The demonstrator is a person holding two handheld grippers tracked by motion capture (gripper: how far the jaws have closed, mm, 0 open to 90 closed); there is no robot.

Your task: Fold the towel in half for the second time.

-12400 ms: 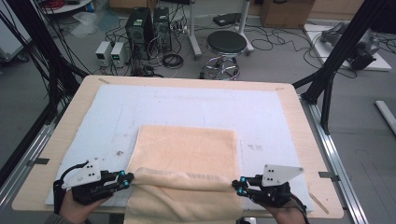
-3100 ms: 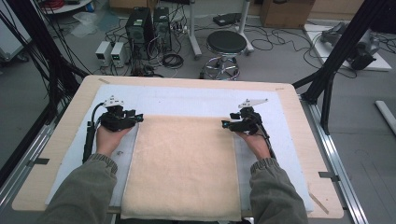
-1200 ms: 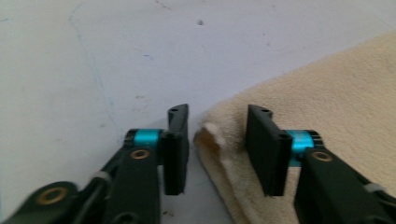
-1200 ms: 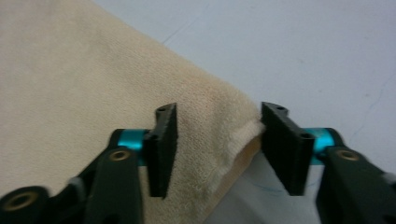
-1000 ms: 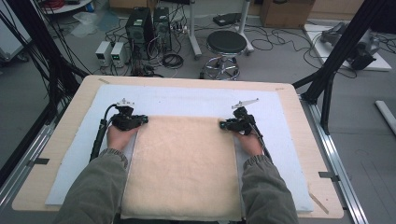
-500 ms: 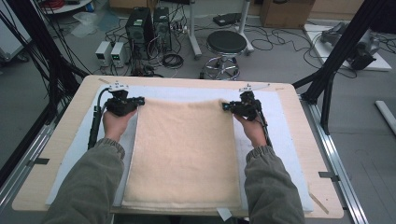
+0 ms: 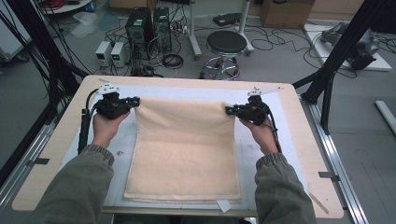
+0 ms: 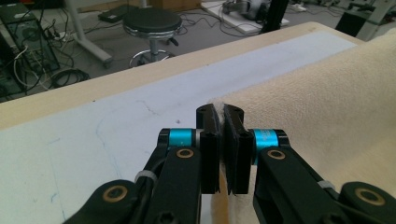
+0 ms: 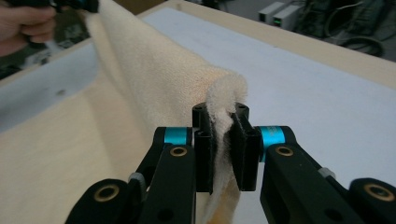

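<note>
Dim, even light — soft shadows, no glare, slight blur throughout.

Black grippers with blue collars, brass screws, trailing cables; grey-green sleeves (image 7: 79,182)

Overhead plus two claw-mounted close-ups

The towel (image 7: 184,149) I hold is soft cream terry cloth, its nap fuzzy and matt, with loose fibres fraying at the corner pinched in my left gripper (image 8: 219,116). My right gripper (image 9: 222,116) looks the same make: matt black plastic jaws, glossy turquoise metal collars, brass-coloured rivets with a dull shine. The table (image 7: 60,140) is pale wood, smooth and satin at its rim, under a thin white sheet (image 7: 261,149) that looks like matt paper or plastic, faintly scratched. My sleeves (image 7: 74,186) are olive woven cloth, dull and slightly coarse.
</note>
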